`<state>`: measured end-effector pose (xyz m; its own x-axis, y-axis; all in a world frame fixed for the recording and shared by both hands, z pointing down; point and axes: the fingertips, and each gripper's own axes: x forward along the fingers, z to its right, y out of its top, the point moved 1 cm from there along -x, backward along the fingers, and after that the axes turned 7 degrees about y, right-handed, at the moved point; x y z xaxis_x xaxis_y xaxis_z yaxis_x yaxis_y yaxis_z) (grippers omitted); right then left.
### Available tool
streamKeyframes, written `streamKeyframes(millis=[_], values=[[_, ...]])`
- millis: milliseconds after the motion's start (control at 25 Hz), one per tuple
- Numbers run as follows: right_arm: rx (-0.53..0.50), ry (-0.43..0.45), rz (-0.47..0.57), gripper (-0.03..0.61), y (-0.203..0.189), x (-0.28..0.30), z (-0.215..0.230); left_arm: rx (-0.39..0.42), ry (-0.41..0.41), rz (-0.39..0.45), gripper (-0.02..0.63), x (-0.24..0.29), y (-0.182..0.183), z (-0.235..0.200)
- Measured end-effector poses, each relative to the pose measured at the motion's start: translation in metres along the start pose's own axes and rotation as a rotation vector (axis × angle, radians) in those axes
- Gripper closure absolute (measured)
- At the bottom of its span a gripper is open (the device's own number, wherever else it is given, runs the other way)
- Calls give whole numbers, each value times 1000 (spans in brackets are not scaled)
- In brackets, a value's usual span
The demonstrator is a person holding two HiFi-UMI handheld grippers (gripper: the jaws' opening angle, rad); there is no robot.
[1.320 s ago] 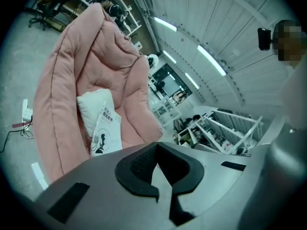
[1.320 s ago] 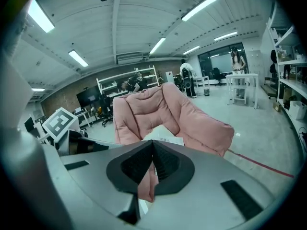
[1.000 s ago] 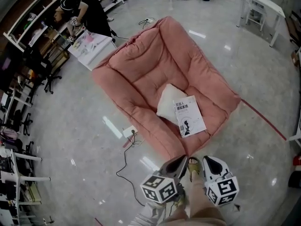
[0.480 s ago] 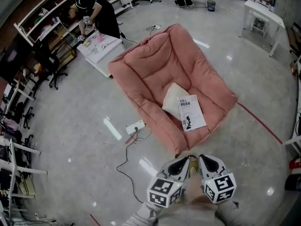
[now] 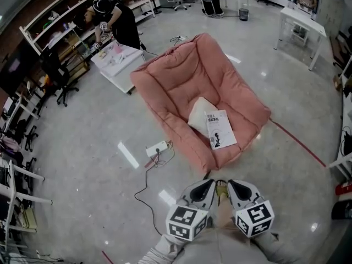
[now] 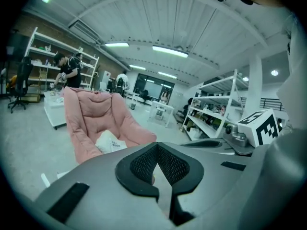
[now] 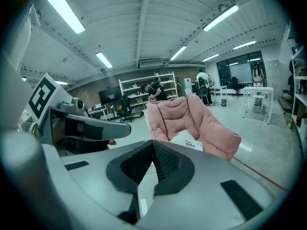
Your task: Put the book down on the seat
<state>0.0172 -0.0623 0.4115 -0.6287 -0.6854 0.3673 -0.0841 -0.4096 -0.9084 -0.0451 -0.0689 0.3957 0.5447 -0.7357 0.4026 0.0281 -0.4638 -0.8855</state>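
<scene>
Book [image 5: 220,129], white-covered, lies flat on pink seat [image 5: 181,87].

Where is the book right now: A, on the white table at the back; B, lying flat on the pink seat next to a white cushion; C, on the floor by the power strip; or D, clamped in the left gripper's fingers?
B: the head view shows the book lying flat on the pink seat, with its edge against the white cushion.
</scene>
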Motion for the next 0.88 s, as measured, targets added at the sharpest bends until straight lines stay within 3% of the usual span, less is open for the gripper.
streamKeyframes(millis=[400,880], values=[[-25,-58,44,574,21,-11,1,44,14,28,607,-9,9,5],[-24,-60,45,574,20,-11,-4,42,10,25,607,-10,8,2]])
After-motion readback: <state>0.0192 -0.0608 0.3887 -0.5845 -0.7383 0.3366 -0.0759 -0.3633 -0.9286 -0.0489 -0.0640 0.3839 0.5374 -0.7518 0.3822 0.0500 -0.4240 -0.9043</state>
